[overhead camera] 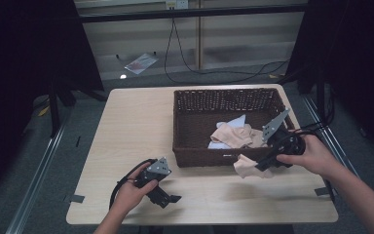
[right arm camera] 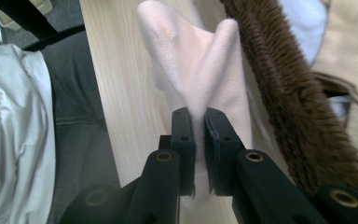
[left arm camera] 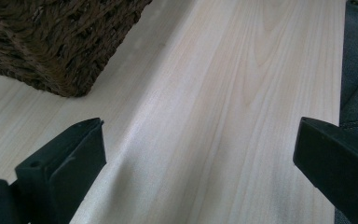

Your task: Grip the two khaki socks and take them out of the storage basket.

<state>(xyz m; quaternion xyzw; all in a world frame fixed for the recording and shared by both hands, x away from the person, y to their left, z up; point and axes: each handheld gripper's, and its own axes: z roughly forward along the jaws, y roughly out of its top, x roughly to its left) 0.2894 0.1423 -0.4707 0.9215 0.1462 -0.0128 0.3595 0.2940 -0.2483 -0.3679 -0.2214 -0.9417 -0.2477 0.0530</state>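
Your right gripper (overhead camera: 262,165) had its two black jaws clamped tight on a pale peach, soft cloth (overhead camera: 247,165), and in the right gripper view that cloth (right arm camera: 200,74) bunched up out of the pinch in two folds, with the right gripper (right arm camera: 199,140) squeezing it to a thin seam. From the high view you held the cloth just outside the front wall of the dark brown, rectangular woven wicker basket (overhead camera: 197,153), near its right corner, with the cloth's lower edge down at the light wooden table (overhead camera: 136,122). The basket's fuzzy brown rim (right arm camera: 279,79) ran right beside the cloth in the right gripper view, and the table's pale planks (right arm camera: 116,79) showed on its other side.

Inside the basket lay more fabric: a tan, crumpled piece (overhead camera: 233,134) and a light blue piece (overhead camera: 236,122) beneath it.

Your left gripper (overhead camera: 168,199) rested low over the table near its front edge, well apart from the cloth and to the left of the basket. Its jaws stood wide apart with nothing between them; the left gripper view showed bare wood (left arm camera: 223,116) in the gap of the left gripper (left arm camera: 200,149) and one corner of the basket (left arm camera: 60,42) off to the upper left.
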